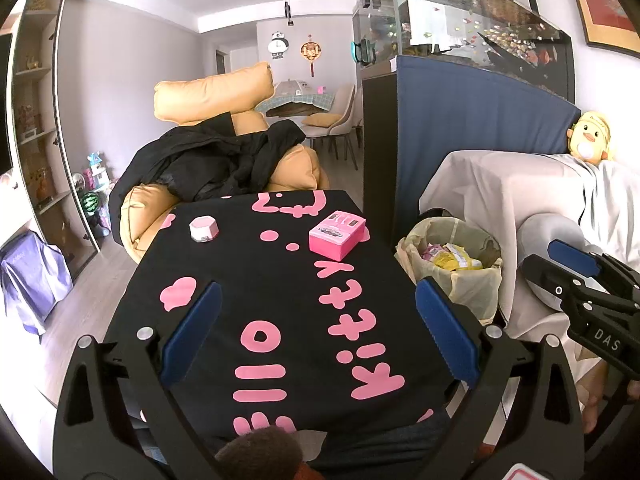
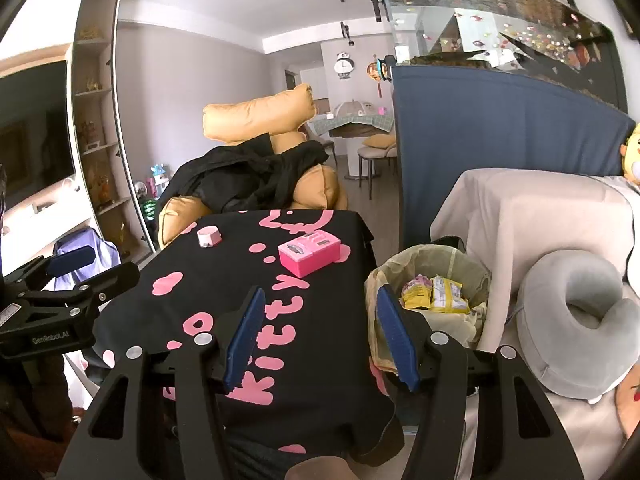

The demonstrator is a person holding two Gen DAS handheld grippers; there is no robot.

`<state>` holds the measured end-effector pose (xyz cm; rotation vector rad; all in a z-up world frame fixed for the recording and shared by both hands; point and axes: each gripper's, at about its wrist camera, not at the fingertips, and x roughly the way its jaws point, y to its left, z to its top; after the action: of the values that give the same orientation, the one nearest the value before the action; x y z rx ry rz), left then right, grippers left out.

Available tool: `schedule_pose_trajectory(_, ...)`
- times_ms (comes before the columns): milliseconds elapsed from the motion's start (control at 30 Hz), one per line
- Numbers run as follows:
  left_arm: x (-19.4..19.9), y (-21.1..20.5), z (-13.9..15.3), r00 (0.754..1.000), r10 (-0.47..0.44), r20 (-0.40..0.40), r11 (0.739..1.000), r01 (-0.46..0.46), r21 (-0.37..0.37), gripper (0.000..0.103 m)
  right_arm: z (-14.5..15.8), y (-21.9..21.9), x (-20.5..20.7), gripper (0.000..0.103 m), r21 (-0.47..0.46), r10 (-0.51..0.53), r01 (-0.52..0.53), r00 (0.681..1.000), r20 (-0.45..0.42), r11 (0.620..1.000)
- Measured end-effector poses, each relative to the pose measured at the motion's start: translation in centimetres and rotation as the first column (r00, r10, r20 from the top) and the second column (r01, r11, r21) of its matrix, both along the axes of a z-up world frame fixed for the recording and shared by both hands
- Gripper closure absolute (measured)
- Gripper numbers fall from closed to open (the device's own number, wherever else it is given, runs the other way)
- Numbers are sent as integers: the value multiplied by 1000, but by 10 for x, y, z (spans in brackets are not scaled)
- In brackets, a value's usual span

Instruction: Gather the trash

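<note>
A trash bin [image 1: 476, 292] lined with a pale bag stands right of the table; it also shows in the right wrist view [image 2: 384, 280]. Yellow and pink wrappers [image 2: 434, 294] lie inside it. My left gripper [image 1: 318, 322] is open and empty above the black Hello Kitty tablecloth [image 1: 248, 280]. My right gripper [image 2: 320, 334] is open and empty, over the table's right edge beside the bin. The right gripper also shows at the right of the left wrist view [image 1: 576, 268]. The left gripper shows at the left of the right wrist view [image 2: 76, 264].
A pink box [image 1: 337, 234] and a small pink-white hexagonal case [image 1: 205, 229] sit at the table's far end. An orange sofa with black clothes [image 1: 224, 160] stands beyond. A covered armchair [image 2: 532, 216] with a grey neck pillow [image 2: 580, 320] is right of the bin.
</note>
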<state>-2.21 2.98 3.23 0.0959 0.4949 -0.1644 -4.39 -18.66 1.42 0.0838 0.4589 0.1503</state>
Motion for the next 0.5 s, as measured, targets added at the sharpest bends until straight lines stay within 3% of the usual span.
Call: schedule_pose_trajectory(500, 0, -1, 0, 1000, 0, 2, 1000, 0, 0, 10, 0, 0, 0, 47, 7, 1, -1, 1000, -3, 1000)
